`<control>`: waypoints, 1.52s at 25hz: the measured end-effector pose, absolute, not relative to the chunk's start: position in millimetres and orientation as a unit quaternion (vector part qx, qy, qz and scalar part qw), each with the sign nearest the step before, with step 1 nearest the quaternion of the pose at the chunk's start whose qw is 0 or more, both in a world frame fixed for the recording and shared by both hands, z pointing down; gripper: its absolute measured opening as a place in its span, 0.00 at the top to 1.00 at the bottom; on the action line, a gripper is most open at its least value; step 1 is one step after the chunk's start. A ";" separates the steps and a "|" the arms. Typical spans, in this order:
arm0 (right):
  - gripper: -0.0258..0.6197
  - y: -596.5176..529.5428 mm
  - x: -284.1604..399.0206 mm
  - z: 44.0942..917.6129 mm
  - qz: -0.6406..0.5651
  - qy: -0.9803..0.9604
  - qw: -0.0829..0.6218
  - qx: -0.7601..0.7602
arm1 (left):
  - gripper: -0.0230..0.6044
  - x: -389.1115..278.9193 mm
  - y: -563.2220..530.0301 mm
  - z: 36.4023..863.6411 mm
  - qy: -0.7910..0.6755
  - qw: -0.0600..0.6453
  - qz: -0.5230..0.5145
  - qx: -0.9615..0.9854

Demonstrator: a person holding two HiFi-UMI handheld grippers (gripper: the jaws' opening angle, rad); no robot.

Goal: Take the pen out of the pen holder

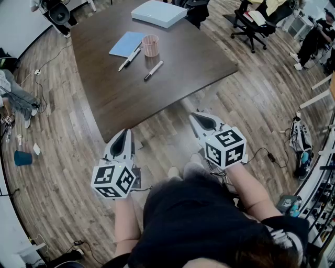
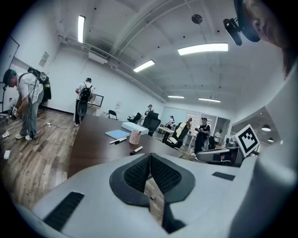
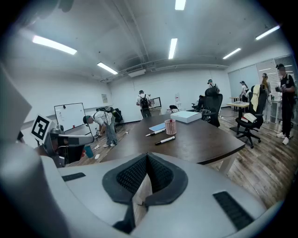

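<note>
Far ahead on the dark tabletop (image 1: 172, 73), the pink mesh pen holder (image 1: 150, 45) is set well beyond the left claw (image 1: 125, 132) and right claw (image 1: 196, 116), both closed empty.

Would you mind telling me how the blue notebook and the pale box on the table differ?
The blue notebook is thin and flat; the pale box is clearly thicker. The notebook is a stronger blue, the box nearly white. The notebook lies beside the pink pen holder; the box sits apart, toward the far end of the dark table. Both are rectangular and lie flat on it.
</note>
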State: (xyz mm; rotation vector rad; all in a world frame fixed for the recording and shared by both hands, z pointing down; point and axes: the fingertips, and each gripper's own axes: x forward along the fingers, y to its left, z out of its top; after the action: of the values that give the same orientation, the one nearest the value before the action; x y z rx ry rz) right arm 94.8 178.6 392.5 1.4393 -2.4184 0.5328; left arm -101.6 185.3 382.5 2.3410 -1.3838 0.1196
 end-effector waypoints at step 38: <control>0.93 17.5 81.8 399.4 0.159 -0.883 0.146 0.417 | 0.92 -99.0 55.6 394.6 -0.555 0.223 0.051 0.800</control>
State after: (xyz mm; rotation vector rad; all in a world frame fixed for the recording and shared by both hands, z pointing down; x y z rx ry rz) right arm 81.8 17.5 399.4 1.1993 -2.5427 0.4584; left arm -99.0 55.6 394.6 2.2092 -1.5326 0.1400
